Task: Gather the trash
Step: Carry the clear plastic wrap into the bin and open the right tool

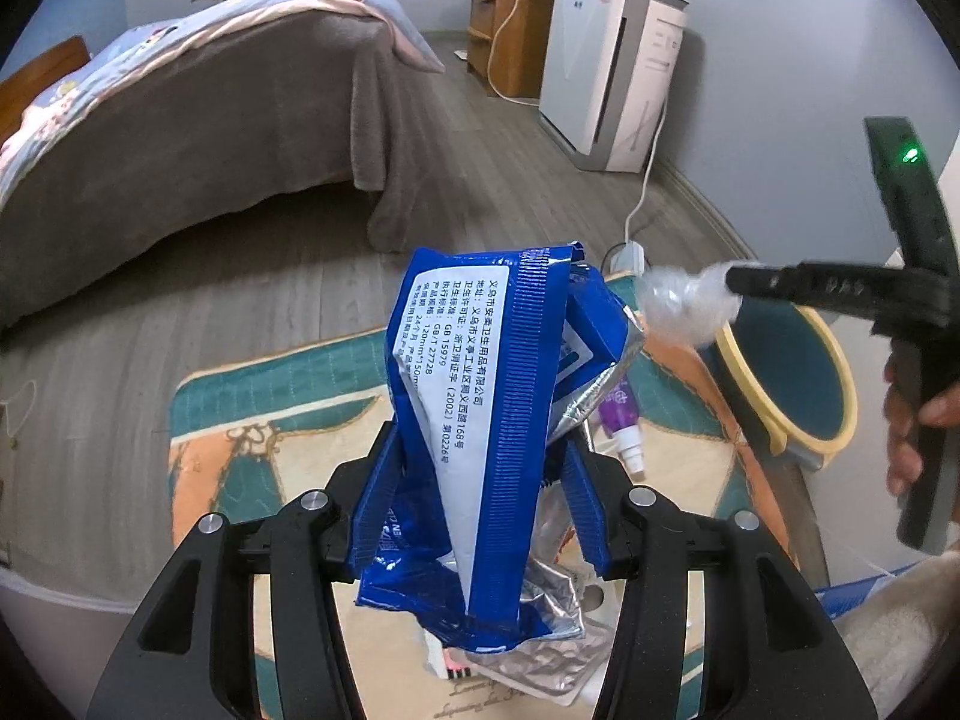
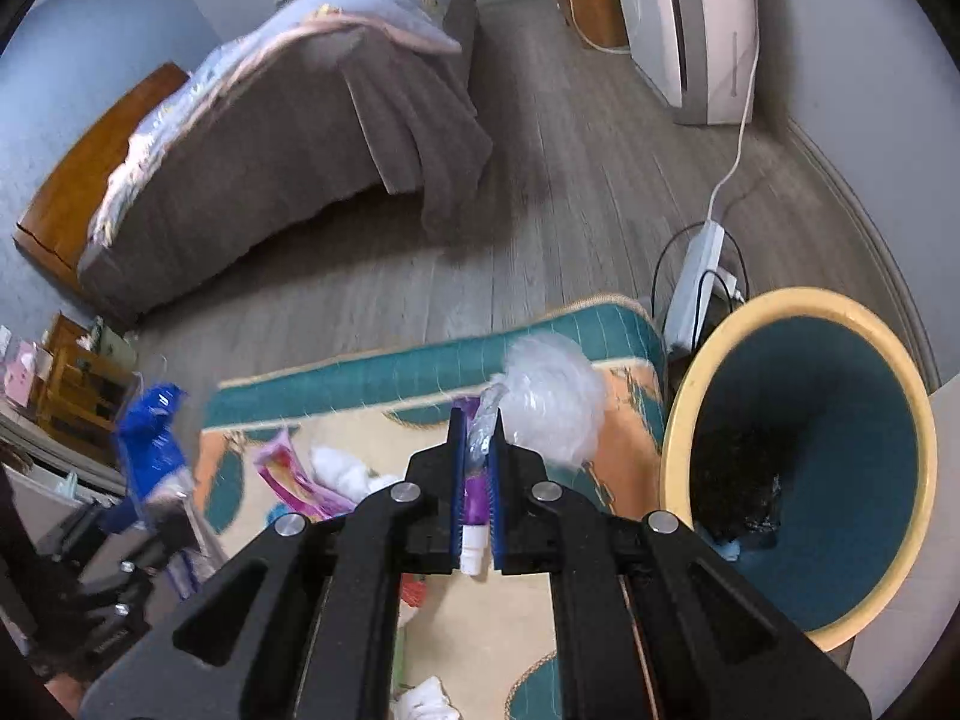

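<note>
My left gripper [image 1: 480,450] is shut on a crumpled blue and silver wet-wipe packet [image 1: 480,420] and holds it upright above the patterned mat [image 1: 270,408]. My right gripper [image 2: 477,426] is shut on a wad of clear crumpled plastic [image 2: 552,408]; it also shows in the left wrist view [image 1: 684,300], held just left of the trash bin [image 1: 792,372]. The bin [image 2: 798,456] is yellow-rimmed, teal inside, with dark contents at its bottom. The blue packet shows at the left of the right wrist view [image 2: 150,426].
On the mat [image 2: 420,372] lie a purple tube [image 1: 621,414], a pink wrapper [image 2: 294,474], white tissue [image 2: 348,474] and a foil blister pack [image 1: 540,666]. A power strip [image 2: 699,282] with cables lies behind the bin. A bed [image 1: 180,120] and a white appliance [image 1: 606,72] stand beyond.
</note>
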Tool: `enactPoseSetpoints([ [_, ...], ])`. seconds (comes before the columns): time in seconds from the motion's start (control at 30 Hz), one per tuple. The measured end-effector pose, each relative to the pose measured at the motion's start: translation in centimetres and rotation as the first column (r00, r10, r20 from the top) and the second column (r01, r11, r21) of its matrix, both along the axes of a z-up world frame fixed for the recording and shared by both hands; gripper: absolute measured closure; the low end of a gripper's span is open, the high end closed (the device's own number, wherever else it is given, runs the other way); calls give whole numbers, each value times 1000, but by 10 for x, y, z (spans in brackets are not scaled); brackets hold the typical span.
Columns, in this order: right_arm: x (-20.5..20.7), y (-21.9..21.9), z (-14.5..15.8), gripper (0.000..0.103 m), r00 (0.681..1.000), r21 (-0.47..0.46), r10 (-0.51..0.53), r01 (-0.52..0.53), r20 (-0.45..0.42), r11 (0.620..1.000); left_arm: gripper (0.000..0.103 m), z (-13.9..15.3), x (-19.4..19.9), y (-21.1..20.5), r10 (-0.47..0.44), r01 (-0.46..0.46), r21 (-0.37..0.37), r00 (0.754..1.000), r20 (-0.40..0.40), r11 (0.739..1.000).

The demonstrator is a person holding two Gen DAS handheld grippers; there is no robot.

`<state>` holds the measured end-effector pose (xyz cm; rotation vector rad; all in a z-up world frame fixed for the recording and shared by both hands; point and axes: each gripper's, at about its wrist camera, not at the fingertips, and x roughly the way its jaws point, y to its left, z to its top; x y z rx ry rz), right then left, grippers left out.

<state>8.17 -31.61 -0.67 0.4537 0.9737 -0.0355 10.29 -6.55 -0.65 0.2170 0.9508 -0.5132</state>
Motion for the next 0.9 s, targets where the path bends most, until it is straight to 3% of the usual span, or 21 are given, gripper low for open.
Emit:
enactPoseSetpoints([
  [0.7,-40,-45,23,97,998,20,-48,47,39,999,49,-6,-25,-59,-73,73,48,997,5,996],
  [0.9,-60,-61,27,97,999,-68,-50,51,13,996,49,-11,-41,-81,-104,102,85,994,15,991],
])
